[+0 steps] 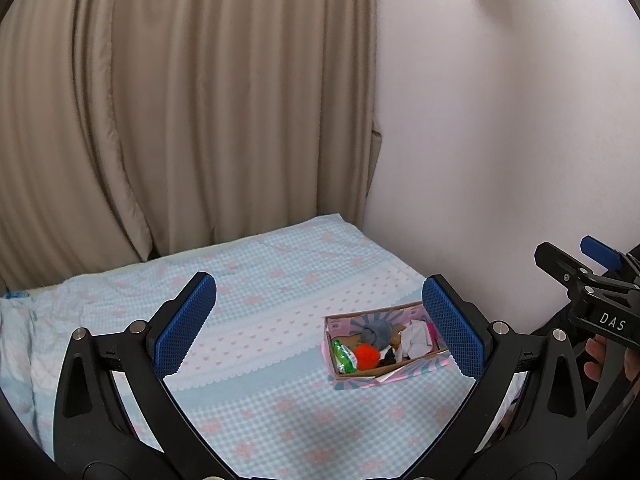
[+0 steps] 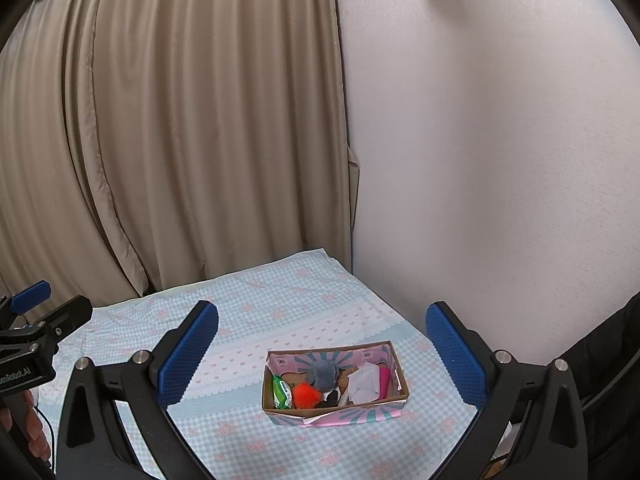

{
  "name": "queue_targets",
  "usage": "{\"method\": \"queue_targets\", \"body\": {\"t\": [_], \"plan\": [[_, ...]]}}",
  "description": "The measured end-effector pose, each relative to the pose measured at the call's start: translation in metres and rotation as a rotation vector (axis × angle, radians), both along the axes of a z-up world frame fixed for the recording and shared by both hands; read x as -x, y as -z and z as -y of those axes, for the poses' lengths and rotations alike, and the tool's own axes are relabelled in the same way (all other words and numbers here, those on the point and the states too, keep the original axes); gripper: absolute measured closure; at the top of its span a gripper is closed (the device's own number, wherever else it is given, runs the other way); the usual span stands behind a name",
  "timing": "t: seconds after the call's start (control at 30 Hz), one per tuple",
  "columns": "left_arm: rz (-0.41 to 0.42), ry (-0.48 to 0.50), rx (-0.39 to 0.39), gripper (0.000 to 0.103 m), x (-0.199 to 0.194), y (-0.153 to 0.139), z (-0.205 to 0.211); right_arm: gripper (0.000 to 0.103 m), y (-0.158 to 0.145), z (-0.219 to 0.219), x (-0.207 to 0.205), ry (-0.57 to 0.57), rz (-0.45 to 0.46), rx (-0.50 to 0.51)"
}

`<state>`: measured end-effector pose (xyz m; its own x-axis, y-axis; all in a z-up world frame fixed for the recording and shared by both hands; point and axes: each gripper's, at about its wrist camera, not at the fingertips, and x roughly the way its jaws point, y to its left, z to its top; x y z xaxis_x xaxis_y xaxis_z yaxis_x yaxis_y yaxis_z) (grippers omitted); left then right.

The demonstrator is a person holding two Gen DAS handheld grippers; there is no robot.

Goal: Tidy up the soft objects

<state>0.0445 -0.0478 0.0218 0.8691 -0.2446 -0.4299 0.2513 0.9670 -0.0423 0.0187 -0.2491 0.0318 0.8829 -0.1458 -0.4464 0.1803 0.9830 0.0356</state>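
Observation:
A pink and teal cardboard box [image 1: 360,382] [image 2: 340,414] sits on the blue checked bedspread [image 1: 260,320] [image 2: 280,312]. It holds an orange pompom [image 1: 366,354] [image 2: 306,395], a grey plush [image 1: 376,331] [image 2: 323,374], a green packet [image 1: 345,356] [image 2: 283,391] and a white cloth [image 1: 416,338] [image 2: 364,386]. My left gripper [image 1: 318,328] is open and empty, held above the bed left of the box. My right gripper [image 2: 322,354] is open and empty, held above the box. Each gripper shows in the other's view: the right [image 1: 592,276], the left [image 2: 36,320].
Beige curtains [image 1: 180,100] [image 2: 180,120] hang behind the bed. A white wall [image 1: 500,120] [image 2: 500,140] runs along its right side, close to the box. A rumpled part of the bedding [image 1: 24,340] lies at the far left.

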Motion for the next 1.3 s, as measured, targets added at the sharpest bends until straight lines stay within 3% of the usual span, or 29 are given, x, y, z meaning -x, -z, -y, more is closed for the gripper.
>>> {"method": "queue_targets", "body": {"t": [1.3], "plan": [[0.018, -0.030, 0.024, 0.000, 0.0081, -0.0005, 0.0066, 0.000, 0.0009, 0.0022, 0.0016, -0.010, 0.015, 0.002]]}}
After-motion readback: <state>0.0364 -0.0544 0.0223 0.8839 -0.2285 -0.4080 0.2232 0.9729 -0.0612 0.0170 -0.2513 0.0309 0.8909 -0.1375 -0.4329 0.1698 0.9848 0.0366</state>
